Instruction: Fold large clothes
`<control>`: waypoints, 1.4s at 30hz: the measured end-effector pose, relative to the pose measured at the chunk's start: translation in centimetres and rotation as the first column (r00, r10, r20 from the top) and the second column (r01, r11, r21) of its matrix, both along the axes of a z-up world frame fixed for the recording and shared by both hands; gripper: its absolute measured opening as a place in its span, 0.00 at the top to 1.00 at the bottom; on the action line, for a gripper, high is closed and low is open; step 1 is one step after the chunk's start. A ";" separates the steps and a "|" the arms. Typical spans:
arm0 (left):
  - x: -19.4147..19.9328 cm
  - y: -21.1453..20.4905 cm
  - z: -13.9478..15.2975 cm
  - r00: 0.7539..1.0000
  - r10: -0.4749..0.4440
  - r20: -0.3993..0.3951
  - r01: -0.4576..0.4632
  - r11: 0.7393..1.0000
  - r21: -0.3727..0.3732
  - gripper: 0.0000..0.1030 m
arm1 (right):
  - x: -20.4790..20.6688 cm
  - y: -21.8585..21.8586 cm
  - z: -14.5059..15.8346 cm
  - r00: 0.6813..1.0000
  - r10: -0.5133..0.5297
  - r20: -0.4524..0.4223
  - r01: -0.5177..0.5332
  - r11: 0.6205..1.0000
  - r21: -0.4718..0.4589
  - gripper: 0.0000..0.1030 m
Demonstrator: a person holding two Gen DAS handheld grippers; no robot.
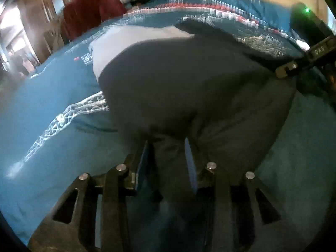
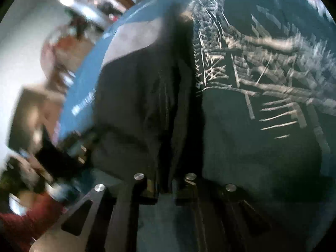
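A teal cloth [image 1: 42, 105] carries the dark garment [image 1: 189, 84], whose near edge the left gripper [image 1: 168, 157] pinches, angled low, while the right gripper [image 2: 168, 184] clamps another bunched fold beside it.

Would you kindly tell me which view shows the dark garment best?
The left wrist view: the dark garment spreads across the teal cloth, light panel visible. The right wrist view shows it blurred, close and partial.

left hand-held gripper [image 1: 168, 147]: jaws partly closed, pinching a fold of dark fabric, fingers pointing forward | right hand-held gripper [image 2: 166, 180]: jaws narrow, clamped on dark cloth, view blurred and tilted
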State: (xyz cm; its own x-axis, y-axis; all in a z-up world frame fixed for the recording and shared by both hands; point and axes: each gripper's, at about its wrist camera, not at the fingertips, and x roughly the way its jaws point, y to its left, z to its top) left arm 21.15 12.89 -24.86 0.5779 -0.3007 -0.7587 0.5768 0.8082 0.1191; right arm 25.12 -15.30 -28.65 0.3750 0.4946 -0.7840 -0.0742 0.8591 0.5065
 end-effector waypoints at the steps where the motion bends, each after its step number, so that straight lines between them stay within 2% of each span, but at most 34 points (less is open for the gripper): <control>1: -0.3 0.6 1.3 1.000 0.009 0.008 -0.009 0.999 -0.036 0.68 | -0.6 0.4 1.7 0.999 0.033 0.036 -0.030 0.996 -0.083 0.79; 3: -0.1 1.9 3.4 0.998 0.037 0.049 -0.032 0.993 -0.114 0.68 | -1.2 0.8 4.6 0.993 0.067 0.102 -0.050 0.986 -0.156 0.78; 5: 1.2 2.8 5.7 0.989 0.093 0.112 -0.071 0.981 -0.182 0.67 | -0.2 1.4 7.0 0.980 0.072 0.185 -0.038 0.983 -0.179 0.78; 6: 2.1 2.9 5.9 0.986 0.107 0.127 -0.080 0.977 -0.197 0.64 | 1.4 2.1 7.9 0.970 0.082 0.230 -0.037 0.980 -0.194 0.78; 8: 6.0 2.1 6.0 0.979 0.134 0.155 -0.104 0.976 -0.192 0.61 | 6.1 3.8 7.6 0.953 0.107 0.283 -0.034 0.968 -0.250 0.78; 11: 12.0 0.7 4.2 0.979 0.144 0.142 -0.128 0.985 -0.116 0.60 | 13.1 5.0 5.2 0.960 0.089 0.264 -0.003 0.951 -0.309 0.78; 12: 14.6 0.0 2.6 0.979 0.171 0.110 -0.165 0.985 -0.058 0.58 | 15.7 5.2 3.5 0.972 0.071 0.226 0.013 0.937 -0.349 0.79; 13: 17.2 -0.5 0.5 0.980 0.198 0.033 -0.198 0.980 -0.001 0.52 | 17.7 5.2 1.9 0.985 0.060 0.162 0.006 0.927 -0.374 0.83; 14: 18.2 -0.5 -0.3 0.978 0.207 -0.012 -0.207 0.978 0.001 0.51 | 19.2 5.0 0.0 0.995 0.048 0.083 -0.013 0.927 -0.374 0.95; 15: 18.6 -0.2 -0.3 0.976 0.216 -0.031 -0.216 0.976 -0.032 0.49 | 19.7 4.7 -0.2 0.996 0.032 0.081 -0.002 0.937 -0.349 0.96; 17: 18.0 0.1 1.0 0.975 0.223 -0.022 -0.223 0.974 -0.028 0.51 | 19.2 4.6 1.2 0.996 0.041 0.083 -0.009 0.935 -0.354 0.93; 18: 16.7 0.4 2.0 0.976 0.219 0.004 -0.219 0.975 -0.035 0.57 | 18.2 4.7 2.3 0.993 0.042 0.113 0.005 0.924 -0.382 0.84; 19: 14.8 1.0 3.3 0.980 0.197 0.026 -0.195 0.978 -0.068 0.60 | 16.7 4.8 3.6 0.987 0.043 0.154 0.023 0.916 -0.400 0.78; 20: 14.1 2.0 3.7 0.983 0.179 0.045 -0.174 0.980 -0.095 0.58 | 14.5 4.9 5.0 0.978 0.045 0.202 0.040 0.916 -0.400 0.77; 21: 11.5 2.7 4.6 0.985 0.153 0.075 -0.143 0.982 -0.128 0.57 | 11.5 5.2 6.1 0.967 0.047 0.250 0.054 0.923 -0.380 0.69; 22: 8.4 3.0 4.7 0.991 0.108 0.082 -0.095 0.984 -0.151 0.50 | 8.5 5.8 6.4 0.958 0.047 0.284 0.062 0.930 -0.361 0.59; 23: 6.6 3.0 4.3 0.995 0.069 0.068 -0.059 0.987 -0.147 0.45 | 5.6 6.7 5.7 0.954 0.047 0.295 0.063 0.933 -0.354 0.39; 24: 4.7 2.6 2.9 0.999 0.032 0.035 -0.028 0.994 -0.106 0.36 | 4.0 7.4 4.4 0.960 0.055 0.275 0.047 0.935 -0.353 0.21; 25: 3.5 1.6 0.4 1.000 0.005 -0.015 -0.005 0.999 -0.032 0.36 | 2.8 8.3 2.3 0.974 0.070 0.214 0.011 0.935 -0.355 0.18; 26: 3.0 1.3 -0.9 1.000 0.015 -0.024 -0.015 1.000 -0.011 0.36 | 1.7 9.2 -0.4 0.986 0.067 0.155 -0.006 0.931 -0.364 0.17; 28: 2.4 2.2 -0.5 0.998 0.059 -0.032 -0.061 0.996 -0.067 0.35 | 0.3 9.8 0.0 0.973 0.037 0.227 0.060 0.913 -0.403 0.17; 29: 2.4 2.8 0.1 0.996 0.084 -0.042 -0.088 0.992 -0.095 0.36 | 0.1 10.2 0.8 0.974 0.023 0.227 0.077 0.903 -0.422 0.17; 31: 1.6 5.0 1.9 0.984 0.175 0.026 -0.170 0.976 -0.133 0.36 | -0.4 10.7 2.9 0.958 -0.015 0.285 0.133 0.906 -0.401 0.16; 32: 1.3 5.9 2.1 0.976 0.214 0.039 -0.206 0.968 -0.144 0.35 | -0.5 10.9 3.9 0.946 -0.022 0.324 0.151 0.914 -0.377 0.08; 33: 1.4 7.1 1.9 0.963 0.264 0.047 -0.254 0.955 -0.154 0.34 | -0.2 11.5 4.6 0.933 -0.023 0.360 0.166 0.913 -0.372 0.00; 34: 1.5 8.7 1.0 0.943 0.329 0.045 -0.320 0.936 -0.147 0.32 | 0.1 12.0 4.7 0.920 -0.015 0.392 0.183 0.900 -0.396 0.00; 35: 1.6 9.3 0.2 0.933 0.359 0.024 -0.352 0.925 -0.142 0.32 | 0.4 12.9 4.5 0.910 0.007 0.413 0.194 0.875 -0.444 0.00; 36: 2.4 10.5 -1.6 0.912 0.407 -0.055 -0.411 0.900 -0.143 0.32 | 1.4 13.7 3.2 0.917 0.048 0.396 0.165 0.859 -0.485 0.00; 37: 2.8 10.9 -2.1 0.906 0.415 -0.085 -0.423 0.893 -0.153 0.32 | 2.1 14.5 1.5 0.935 0.086 0.345 0.107 0.858 -0.503 0.00; 38: 3.0 10.8 -2.1 0.906 0.414 -0.091 -0.423 0.892 -0.157 0.31 | 2.5 14.7 -0.2 0.938 0.105 0.330 0.080 0.861 -0.502 0.00; 39: 3.3 10.5 -2.0 0.907 0.410 -0.093 -0.420 0.894 -0.154 0.27 | 2.0 14.1 -0.4 0.923 0.093 0.374 0.099 0.881 -0.462 0.00; 40: 3.3 10.0 -2.3 0.912 0.400 -0.091 -0.409 0.901 -0.142 0.22 | 2.0 13.8 -0.1 0.923 0.085 0.375 0.100 0.889 -0.447 0.00; 42: 3.4 9.6 -2.4 0.916 0.392 -0.085 -0.400 0.907 -0.129 0.19 | 2.0 14.1 0.1 0.925 0.090 0.368 0.098 0.882 -0.462 0.00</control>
